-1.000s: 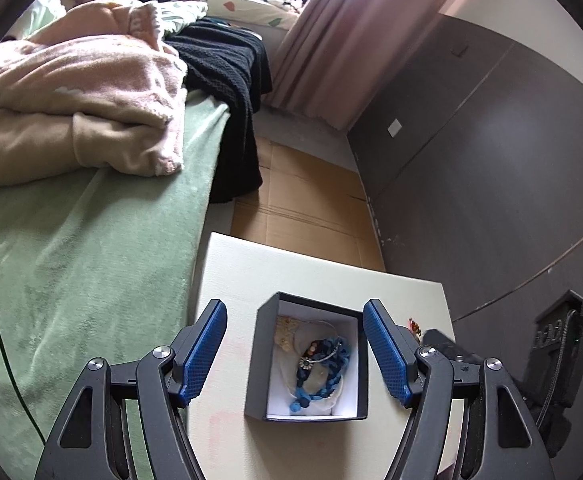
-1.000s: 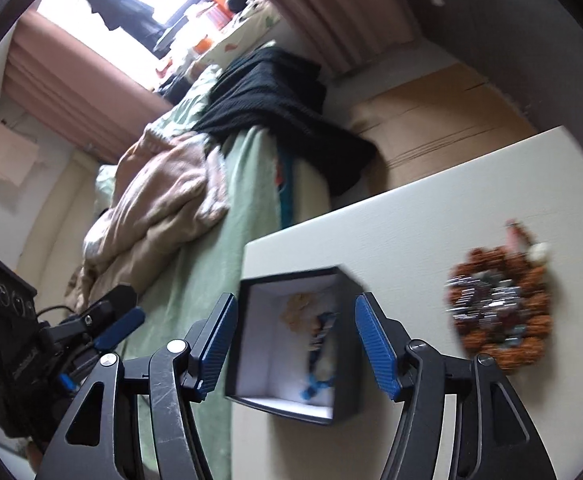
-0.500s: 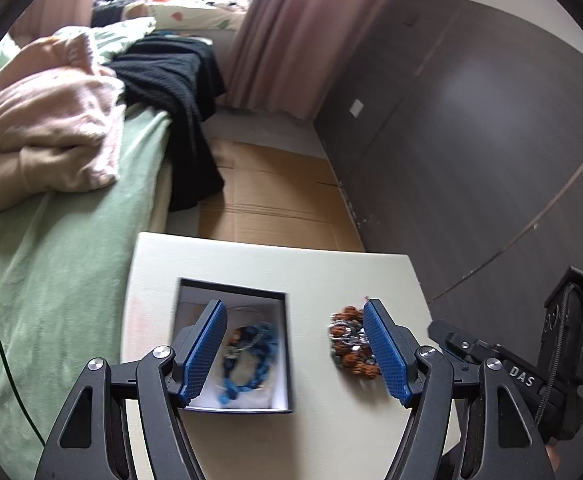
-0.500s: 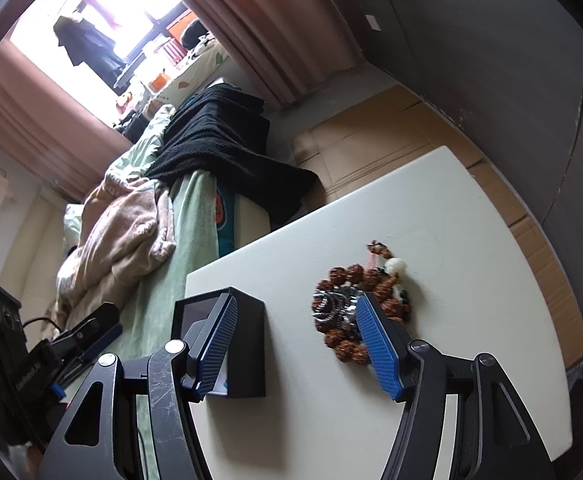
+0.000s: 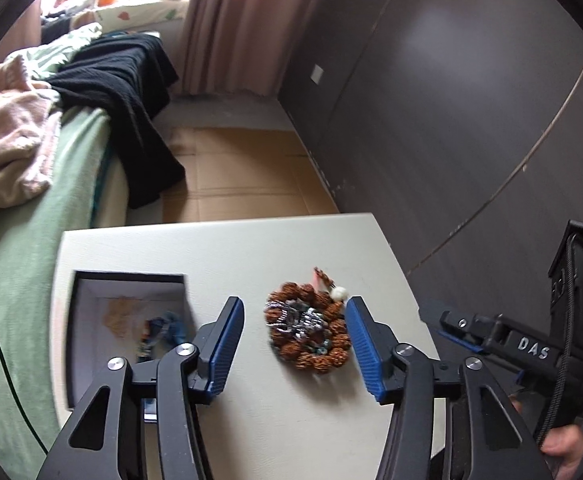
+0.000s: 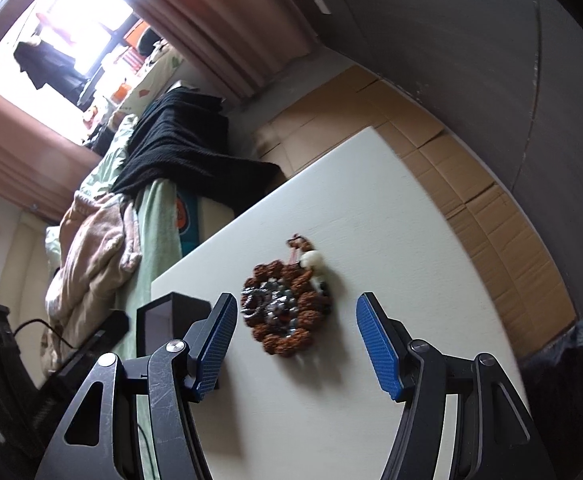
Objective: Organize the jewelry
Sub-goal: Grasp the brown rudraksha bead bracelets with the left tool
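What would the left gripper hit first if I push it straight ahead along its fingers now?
Most likely the coiled brown bead bracelet with the silver chain on top, lying on the white table between the open left gripper fingers. Depth is unclear, so it may touch tabletop just short of it.

A home bedroom — rumpled bed (image 5: 31, 184) with blankets; pink curtains (image 5: 235, 24); cluttered windowsill.

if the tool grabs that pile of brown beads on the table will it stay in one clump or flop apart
The brown bead pile looks like strung loops tangled with a silvery chain, so it would probably droop and dangle. The round beads may slip between the flat pads. It seems light.
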`<state>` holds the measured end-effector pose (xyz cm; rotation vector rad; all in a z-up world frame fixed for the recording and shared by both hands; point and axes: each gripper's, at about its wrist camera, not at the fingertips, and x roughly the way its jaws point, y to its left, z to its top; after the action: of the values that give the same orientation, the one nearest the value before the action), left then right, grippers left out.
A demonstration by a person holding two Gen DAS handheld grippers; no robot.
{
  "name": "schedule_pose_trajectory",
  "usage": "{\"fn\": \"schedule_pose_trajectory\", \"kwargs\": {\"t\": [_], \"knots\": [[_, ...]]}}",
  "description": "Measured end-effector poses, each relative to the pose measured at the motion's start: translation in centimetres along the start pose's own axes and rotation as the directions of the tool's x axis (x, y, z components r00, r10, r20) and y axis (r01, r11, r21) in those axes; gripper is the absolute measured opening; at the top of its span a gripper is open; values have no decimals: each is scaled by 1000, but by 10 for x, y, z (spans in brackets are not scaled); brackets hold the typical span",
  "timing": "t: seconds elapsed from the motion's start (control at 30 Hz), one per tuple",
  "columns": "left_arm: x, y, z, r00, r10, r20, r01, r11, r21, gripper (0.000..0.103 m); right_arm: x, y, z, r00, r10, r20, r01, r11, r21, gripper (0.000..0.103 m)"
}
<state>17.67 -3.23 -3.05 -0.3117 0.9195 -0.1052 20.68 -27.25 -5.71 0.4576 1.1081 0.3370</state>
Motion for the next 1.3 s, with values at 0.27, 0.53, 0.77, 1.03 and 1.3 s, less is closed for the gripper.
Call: {"fn": "schedule_pose_trajectory", "kwargs": {"t": [0.27, 0.53, 0.77, 1.03, 1.3], "knots": [[50, -19, -10, 993, 4, -122, -1, 1000, 25, 33, 3, -29, 10, 1000, -20, -22, 21, 998, 54, 63], [85, -24, -13, 984, 23, -176, -17, 999, 35, 29, 14, -44, 18, 999, -5, -42, 8, 997, 82, 63], [107, -21, -12, 979, 31, -202, -27, 999, 23, 29, 18, -50, 23, 999, -6, -54, 10, 996, 88, 63], [116, -17, -16, 978, 48, -205, -43, 999, 30, 19, 23, -52, 25, 998, -22, -66, 28, 996, 90, 63], [91, -10, -9, 988, 21, -150, -20, 1000, 7, 18, 21, -43, 23, 998, -28, -63, 32, 997, 64, 63]]}}
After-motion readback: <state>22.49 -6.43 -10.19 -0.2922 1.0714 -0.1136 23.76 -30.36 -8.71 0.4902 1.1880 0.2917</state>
